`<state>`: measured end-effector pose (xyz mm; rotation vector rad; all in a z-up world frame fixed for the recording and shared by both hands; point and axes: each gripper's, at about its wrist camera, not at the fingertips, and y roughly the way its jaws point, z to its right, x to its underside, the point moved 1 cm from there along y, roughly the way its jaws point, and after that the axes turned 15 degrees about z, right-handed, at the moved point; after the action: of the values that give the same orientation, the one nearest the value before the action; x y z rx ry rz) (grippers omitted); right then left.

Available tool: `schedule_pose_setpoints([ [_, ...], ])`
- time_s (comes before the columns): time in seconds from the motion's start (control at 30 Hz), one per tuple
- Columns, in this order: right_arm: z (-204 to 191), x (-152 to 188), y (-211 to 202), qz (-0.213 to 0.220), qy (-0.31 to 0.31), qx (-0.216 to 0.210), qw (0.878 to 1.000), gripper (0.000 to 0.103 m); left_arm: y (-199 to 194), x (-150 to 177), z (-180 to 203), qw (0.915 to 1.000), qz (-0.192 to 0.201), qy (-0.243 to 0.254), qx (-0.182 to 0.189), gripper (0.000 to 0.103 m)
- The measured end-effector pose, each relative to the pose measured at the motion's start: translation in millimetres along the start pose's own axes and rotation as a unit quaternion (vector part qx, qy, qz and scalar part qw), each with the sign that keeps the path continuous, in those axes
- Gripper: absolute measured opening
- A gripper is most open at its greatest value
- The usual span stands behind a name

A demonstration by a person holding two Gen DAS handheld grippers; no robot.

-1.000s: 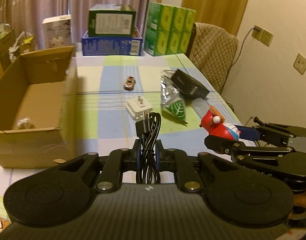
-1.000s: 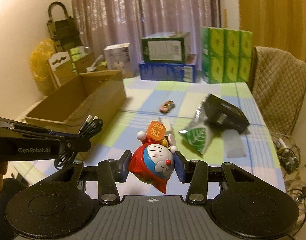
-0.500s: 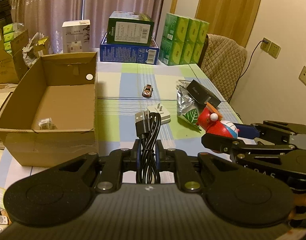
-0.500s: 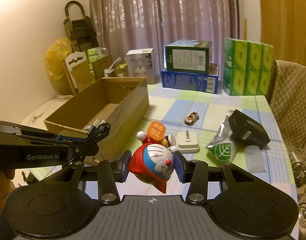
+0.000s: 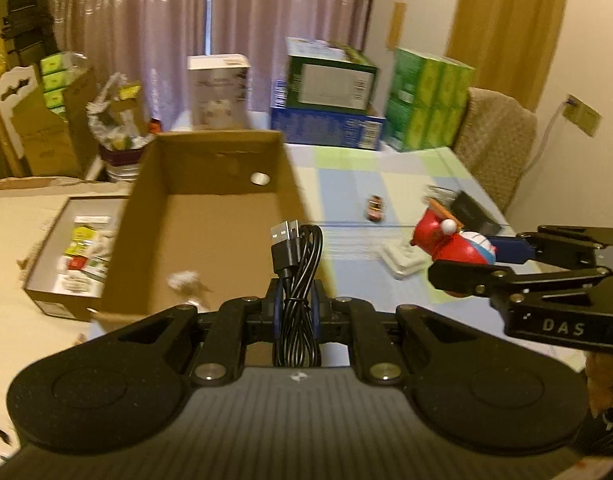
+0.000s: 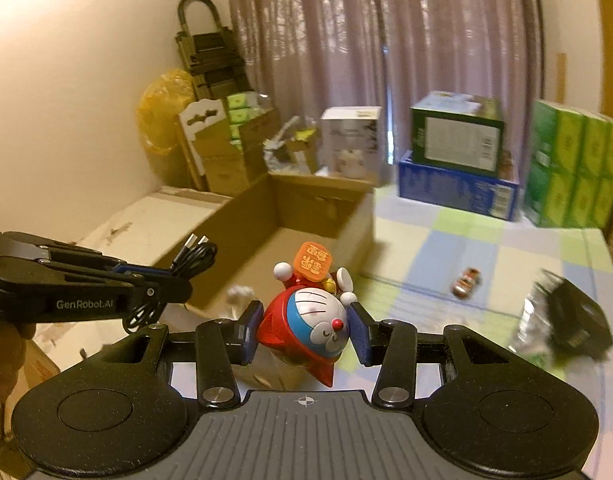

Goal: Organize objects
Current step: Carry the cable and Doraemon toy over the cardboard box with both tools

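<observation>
My left gripper [image 5: 297, 304] is shut on a coiled black USB cable [image 5: 296, 260], held over the near end of the open cardboard box [image 5: 210, 216]. My right gripper [image 6: 305, 330] is shut on a red and blue cat figurine [image 6: 306, 320] with an orange tag. In the right wrist view the box [image 6: 290, 236] lies ahead and the left gripper [image 6: 162, 276] with the cable [image 6: 190, 256] reaches in from the left. In the left wrist view the right gripper [image 5: 486, 256] carries the figurine [image 5: 450, 240] at the right, above the table.
On the checked tablecloth [image 5: 346, 168] lie a toy car [image 5: 375, 207], a white charger [image 5: 402, 258], a black box [image 5: 472, 212] and a foil pouch [image 6: 532, 340]. A crumpled white item [image 5: 184, 280] sits inside the cardboard box. Cartons [image 5: 330, 96] stand at the table's far end. A chair [image 5: 494, 148] stands at the right.
Both grippers have swung left toward the cardboard box, each keeping its load. The cable now hangs over the box's near end, and the figurine is closer to the box.
</observation>
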<state>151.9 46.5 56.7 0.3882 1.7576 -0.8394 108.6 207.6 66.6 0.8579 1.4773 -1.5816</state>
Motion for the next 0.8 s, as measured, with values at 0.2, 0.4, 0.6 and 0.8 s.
schedule_pose_setpoints([
  [0.2,-11.6,-10.3,51.2,-0.015,0.013,-0.021,1.000,0.042,22.5,-17.6,-45.5,0.9999,-0.006,0.002,-0.014,0.010],
  [0.4,-14.7,-7.6,94.1,-0.034,0.014,-0.023,0.999,0.042,49.1,-16.5,-70.6,0.9997,-0.021,-0.001,-0.015,0.010],
  [0.6,-11.7,3.7,124.6,-0.051,0.020,-0.025,0.998,0.042,78.2,-4.9,-85.5,0.9990,-0.041,-0.009,-0.015,0.010],
  [0.8,-6.3,10.5,139.3,-0.056,0.027,-0.024,0.998,0.042,102.5,4.8,-92.2,0.9984,-0.051,-0.017,-0.015,0.011],
])
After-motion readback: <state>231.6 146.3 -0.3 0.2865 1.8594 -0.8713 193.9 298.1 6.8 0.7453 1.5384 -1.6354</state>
